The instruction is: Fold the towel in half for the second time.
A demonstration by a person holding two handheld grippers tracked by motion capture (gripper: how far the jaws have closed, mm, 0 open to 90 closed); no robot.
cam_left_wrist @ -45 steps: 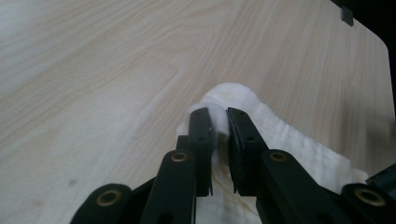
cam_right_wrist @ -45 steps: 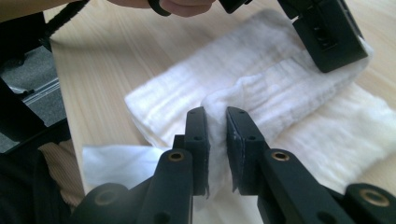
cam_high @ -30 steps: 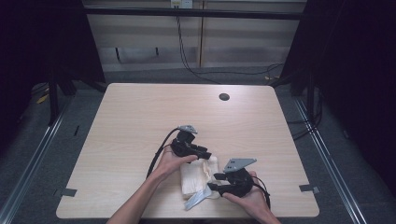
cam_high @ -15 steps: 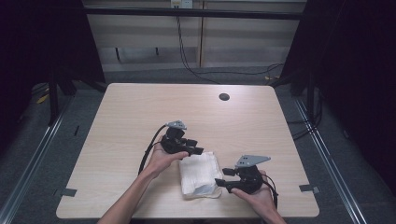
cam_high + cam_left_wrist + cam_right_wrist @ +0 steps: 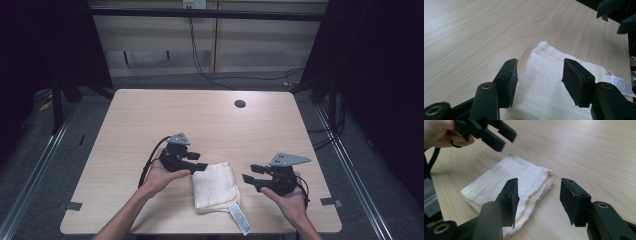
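Observation:
A folded white cloth [image 5: 215, 187] lies flat on the table near the front edge, its printed care label [image 5: 239, 218] trailing off the front corner. My left gripper [image 5: 197, 161] is open just left of the cloth, jaws pointing right over its edge. My right gripper [image 5: 251, 173] is open to the cloth's right, jaws pointing left, a little apart from it. The left gripper view has the cloth [image 5: 549, 82] lying between and beyond the open jaws. From the right gripper view, the cloth [image 5: 509, 180] shows its stacked folded layers and a faint orange stain along one side.
The light wooden table [image 5: 210, 125] has a small round black hole [image 5: 240, 104] near its far edge. Black cables trail from both grippers. Dark floor, metal rails and frame posts surround the table.
Both grippers have let go of the cloth and drawn apart: the left one moved left and back, the right one moved right. The cloth now lies folded flat between them.

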